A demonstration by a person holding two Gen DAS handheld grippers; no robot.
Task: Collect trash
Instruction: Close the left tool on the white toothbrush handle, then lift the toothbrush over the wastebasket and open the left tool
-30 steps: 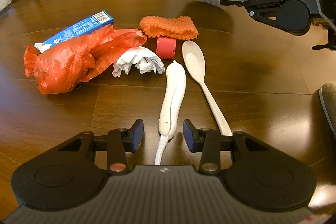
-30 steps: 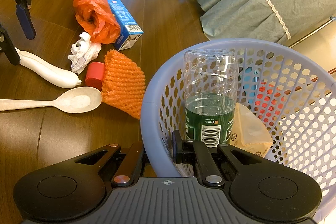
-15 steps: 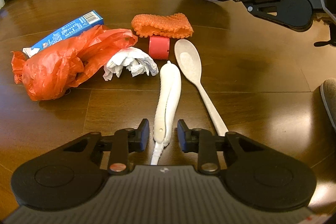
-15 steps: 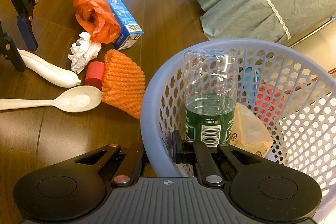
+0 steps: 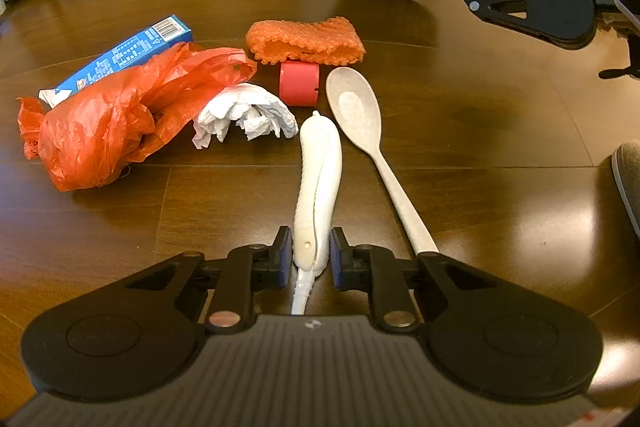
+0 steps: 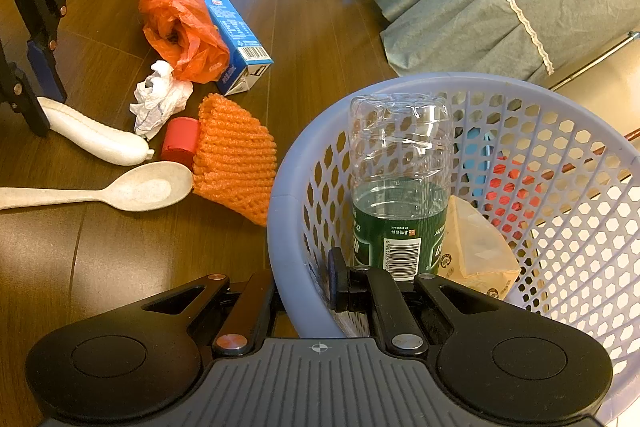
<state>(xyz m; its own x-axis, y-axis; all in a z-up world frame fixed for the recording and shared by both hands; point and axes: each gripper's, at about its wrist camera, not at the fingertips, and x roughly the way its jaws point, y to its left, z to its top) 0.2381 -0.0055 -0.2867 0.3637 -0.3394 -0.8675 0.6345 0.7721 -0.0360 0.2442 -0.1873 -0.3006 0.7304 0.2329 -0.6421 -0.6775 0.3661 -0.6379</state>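
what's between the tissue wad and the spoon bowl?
The tip of the white handle, and just beyond it the red cap; clearest in the left wrist view. The left gripper pinches that handle.

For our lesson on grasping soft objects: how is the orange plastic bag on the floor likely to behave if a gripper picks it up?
The orange plastic bag looks thin and crumpled, so it would probably sag and deform rather than hold shape. It seems light for its bulk. Its glossy film may slip between the jaws, and it touches the blue carton, which might shift.
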